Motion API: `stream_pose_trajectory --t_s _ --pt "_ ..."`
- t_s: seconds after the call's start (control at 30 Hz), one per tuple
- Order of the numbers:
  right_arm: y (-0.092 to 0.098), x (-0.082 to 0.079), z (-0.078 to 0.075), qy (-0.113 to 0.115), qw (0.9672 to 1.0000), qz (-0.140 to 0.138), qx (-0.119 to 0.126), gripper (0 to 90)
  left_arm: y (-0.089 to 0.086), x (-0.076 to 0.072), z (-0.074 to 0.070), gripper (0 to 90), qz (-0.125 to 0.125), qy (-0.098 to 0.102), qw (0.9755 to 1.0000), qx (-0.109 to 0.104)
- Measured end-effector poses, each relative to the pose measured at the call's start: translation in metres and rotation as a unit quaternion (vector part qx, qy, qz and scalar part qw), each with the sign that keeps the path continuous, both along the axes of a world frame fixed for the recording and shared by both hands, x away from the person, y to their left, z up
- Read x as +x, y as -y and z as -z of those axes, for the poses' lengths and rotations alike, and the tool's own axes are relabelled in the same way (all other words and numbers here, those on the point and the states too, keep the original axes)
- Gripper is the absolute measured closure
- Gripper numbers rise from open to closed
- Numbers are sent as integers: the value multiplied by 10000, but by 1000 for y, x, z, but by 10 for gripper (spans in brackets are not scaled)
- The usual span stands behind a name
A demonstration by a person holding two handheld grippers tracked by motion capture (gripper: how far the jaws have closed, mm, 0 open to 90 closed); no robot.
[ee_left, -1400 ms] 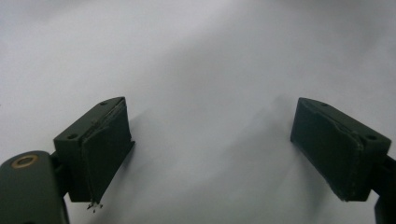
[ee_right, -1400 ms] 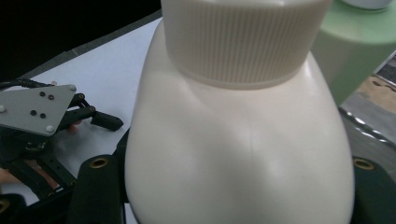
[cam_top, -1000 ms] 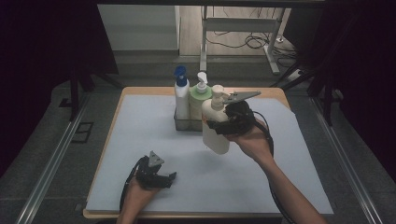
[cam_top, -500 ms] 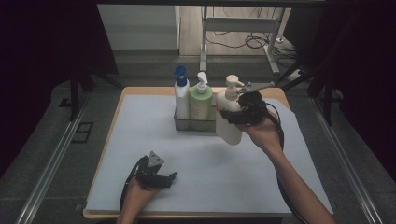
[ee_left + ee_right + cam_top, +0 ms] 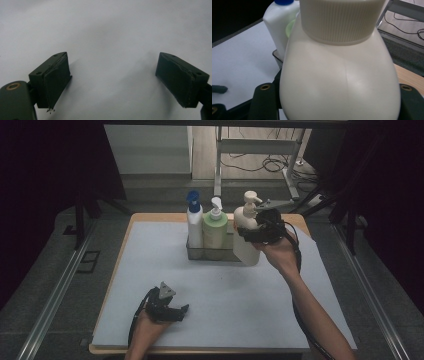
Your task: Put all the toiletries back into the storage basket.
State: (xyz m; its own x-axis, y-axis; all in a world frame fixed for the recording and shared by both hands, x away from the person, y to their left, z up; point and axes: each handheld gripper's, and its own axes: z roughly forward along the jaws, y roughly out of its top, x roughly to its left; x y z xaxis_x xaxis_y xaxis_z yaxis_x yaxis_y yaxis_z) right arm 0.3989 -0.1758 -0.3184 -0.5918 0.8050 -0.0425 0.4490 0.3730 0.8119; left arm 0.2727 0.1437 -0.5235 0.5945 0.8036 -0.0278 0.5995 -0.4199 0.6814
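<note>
A blue-capped white bottle and a green pump bottle stand side by side in a grey rack on the white-covered tabletop.

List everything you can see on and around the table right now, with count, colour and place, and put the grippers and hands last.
Cream pump bottle: 1, cream, upright at the right end of the rack, clamped in the right gripper.
Green pump bottle: 1, pale green with white pump, in the rack's middle.
White bottle: 1, white with blue cap, at the rack's left end.
Rack: 1, grey, far middle of the mat.
Mat: 1, light grey, covering the table.
Table: 1, wooden edge showing around the mat.
Frame: 1, metal, with cables on the floor behind.
Right gripper: 1, black, closed on the cream bottle's shoulder.
Left gripper: 1, black, jaws apart with nothing between them, resting on the near mat.
</note>
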Motion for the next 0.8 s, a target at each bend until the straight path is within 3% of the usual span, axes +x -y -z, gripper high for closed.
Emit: stream_pose_trajectory --t_s 0.8 --pt "-7 46 8 70 9990 420 144 364 0 0 0 120 -4 8 10000 -6"
